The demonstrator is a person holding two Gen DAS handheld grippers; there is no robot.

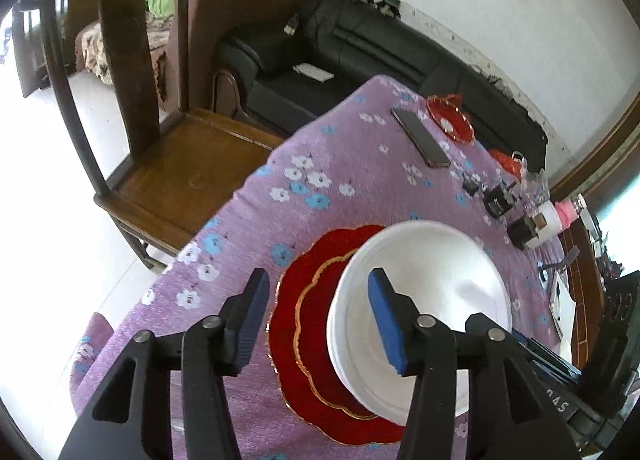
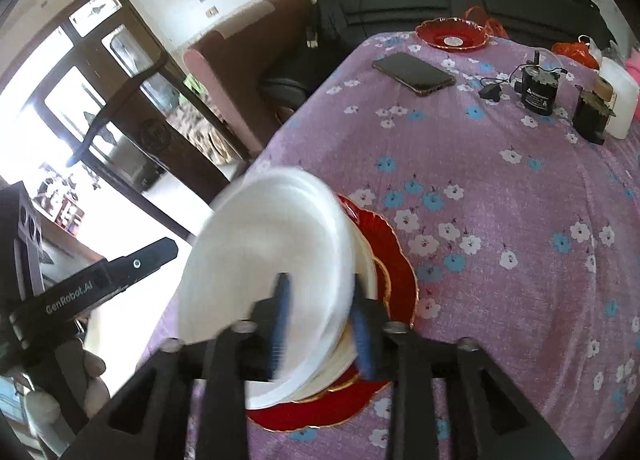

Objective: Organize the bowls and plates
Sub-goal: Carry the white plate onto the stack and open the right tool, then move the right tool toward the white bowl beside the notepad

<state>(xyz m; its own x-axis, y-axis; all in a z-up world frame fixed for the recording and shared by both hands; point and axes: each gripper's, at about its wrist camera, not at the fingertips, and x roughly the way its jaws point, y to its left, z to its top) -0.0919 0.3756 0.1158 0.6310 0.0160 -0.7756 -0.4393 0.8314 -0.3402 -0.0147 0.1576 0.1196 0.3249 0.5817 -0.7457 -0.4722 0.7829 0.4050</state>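
Note:
A stack of red scalloped plates [image 1: 304, 340] with gold rims lies on the purple flowered tablecloth [image 1: 340, 180]. A white bowl [image 1: 424, 300] is over the stack. My left gripper [image 1: 320, 312] is open above the plates' left side, its right finger over the bowl. In the right wrist view, my right gripper [image 2: 320, 320] is shut on the rim of the white bowl [image 2: 264, 268], held tilted over the red plates [image 2: 392, 260]. A white plate [image 2: 366, 260] seems to sit under the bowl. Another red dish [image 2: 452, 34] stands at the table's far edge.
A phone [image 2: 414, 72], a black cylinder [image 2: 538, 90], a small adapter [image 2: 490, 92], a dark box [image 2: 590, 116] and a white container [image 2: 622, 100] lie at the far right. A wooden chair [image 1: 168, 164] stands left of the table, a black sofa [image 1: 360, 56] behind.

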